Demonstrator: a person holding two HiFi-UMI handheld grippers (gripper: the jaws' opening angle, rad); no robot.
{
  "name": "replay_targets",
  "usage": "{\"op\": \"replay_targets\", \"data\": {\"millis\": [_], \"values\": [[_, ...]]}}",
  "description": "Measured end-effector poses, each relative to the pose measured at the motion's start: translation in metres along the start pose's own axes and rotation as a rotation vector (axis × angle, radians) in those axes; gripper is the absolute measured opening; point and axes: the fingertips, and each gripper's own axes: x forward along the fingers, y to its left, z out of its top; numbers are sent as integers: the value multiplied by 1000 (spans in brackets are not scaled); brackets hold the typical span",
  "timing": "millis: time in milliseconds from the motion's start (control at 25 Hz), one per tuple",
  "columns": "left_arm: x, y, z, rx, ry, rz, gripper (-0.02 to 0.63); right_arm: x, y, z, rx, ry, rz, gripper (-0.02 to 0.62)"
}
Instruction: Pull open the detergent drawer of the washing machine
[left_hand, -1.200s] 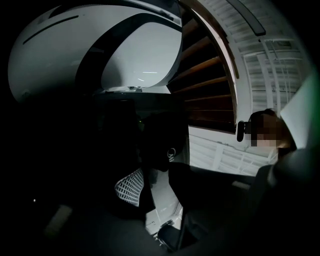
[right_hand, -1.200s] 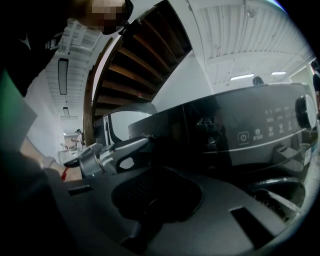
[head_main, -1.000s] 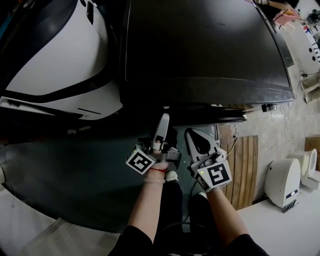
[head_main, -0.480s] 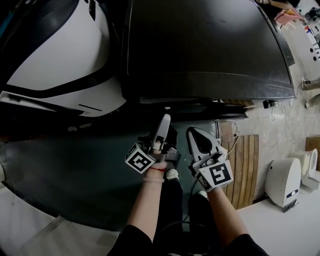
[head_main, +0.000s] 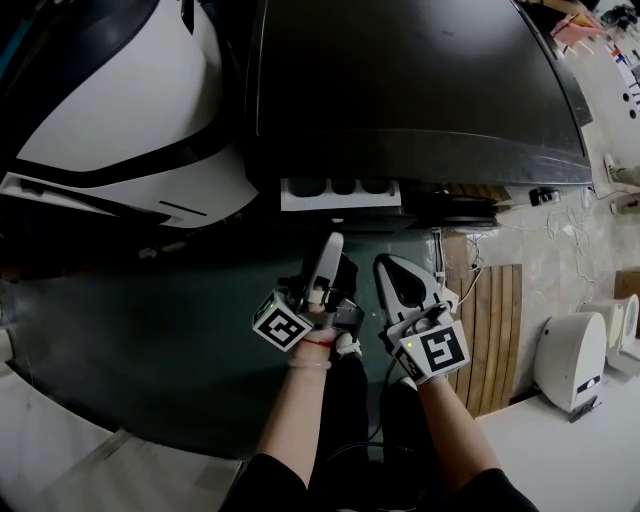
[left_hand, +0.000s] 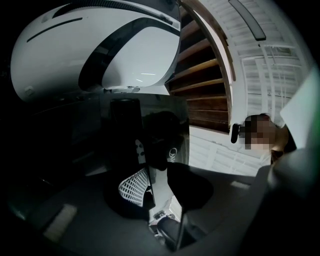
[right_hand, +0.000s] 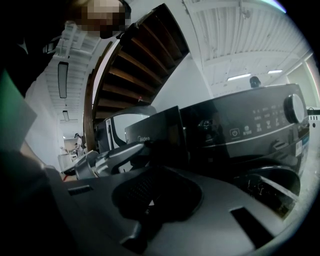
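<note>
Detergent drawer (head_main: 340, 193) stands out from washing machine (head_main: 420, 90) | your left gripper (head_main: 331, 243) clamps its front | your right gripper (head_main: 386, 266) closed, empty

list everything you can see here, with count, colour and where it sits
washing machine: 1, black, top centre of the head view
detergent drawer: 1, white compartments with a dark front, pulled out of the machine's front at its left
rounded appliance: 1, white with black bands, left of the washing machine
slatted board: 1, brown wood, on the floor right of the tools
small device: 1, white, on the floor at far right
staircase: 1, brown wooden steps, seen from below in the right gripper view
left tool: 1, grey with a marker cube, jaws on the drawer's front
right tool: 1, white with a marker cube, jaws together, just right of the left tool
forearms: 2, bare, dark sleeves, bottom centre
</note>
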Motion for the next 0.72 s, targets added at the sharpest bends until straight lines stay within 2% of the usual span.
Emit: {"op": "replay_targets", "data": {"millis": [720], "values": [[-32,-18,-18,12,-3,6,127,-21,23,1,42,-27,41,12]]}}
